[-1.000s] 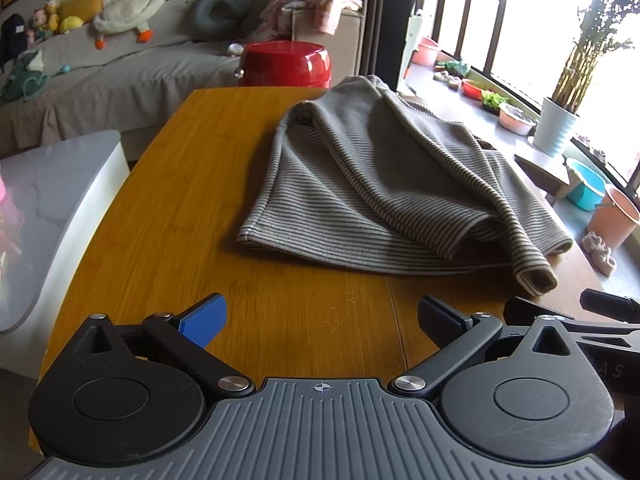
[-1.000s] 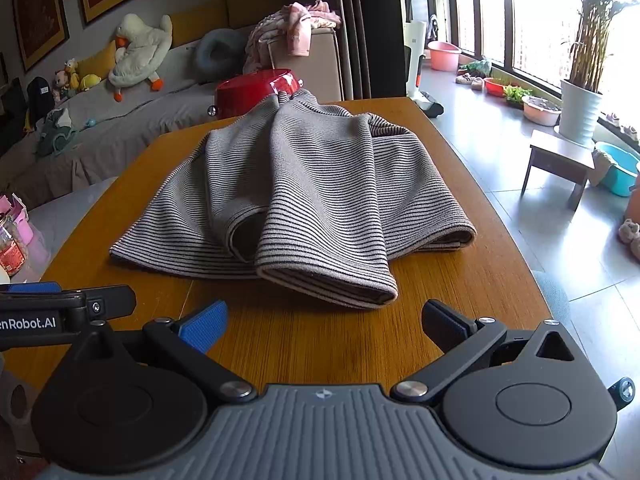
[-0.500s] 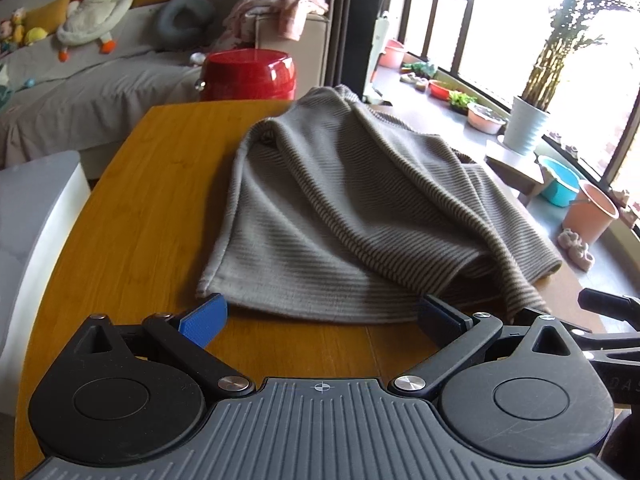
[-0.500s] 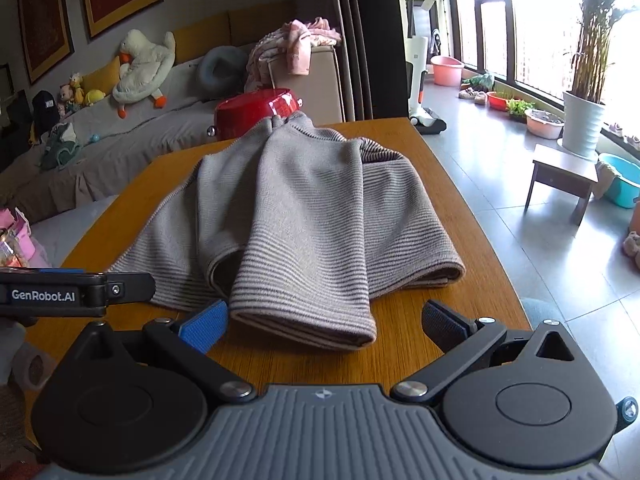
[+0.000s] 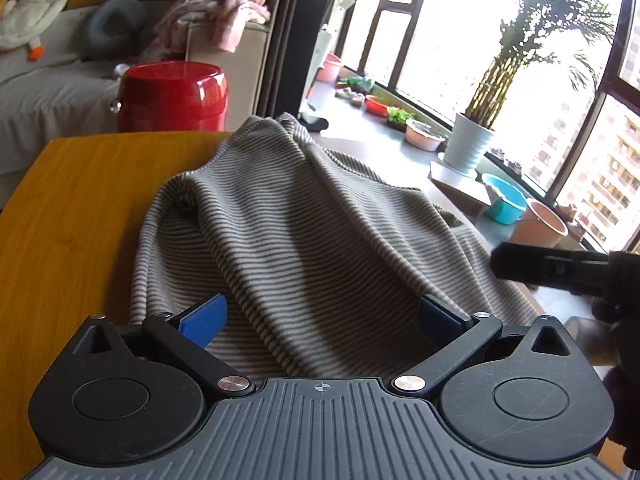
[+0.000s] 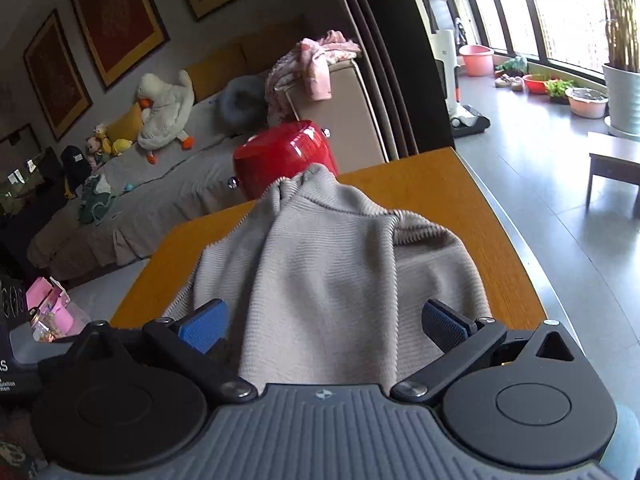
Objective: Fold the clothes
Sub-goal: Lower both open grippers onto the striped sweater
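L fingers [image 5: 320, 318] wide, astride sweater [image 5: 304, 240] | R fingers [image 6: 324, 322] same — red pot [image 6: 286, 156] | L view: plant [image 5: 468, 148]

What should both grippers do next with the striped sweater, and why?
Probably close both on the near hem. The left gripper and right gripper are open, each with the striped sweater lying between its fingers on the wooden table, nothing gripped yet.

The striped sweater [image 5: 304, 240] is soft ribbed knit cloth, matt, lying on a smooth wooden worktop [image 5: 68, 208] with visible grain. At upper left, the red stool [image 5: 172, 96] looks glossy, like plastic. The fingers [image 6: 204, 326] carry textured blue pads on matt black plastic arms.
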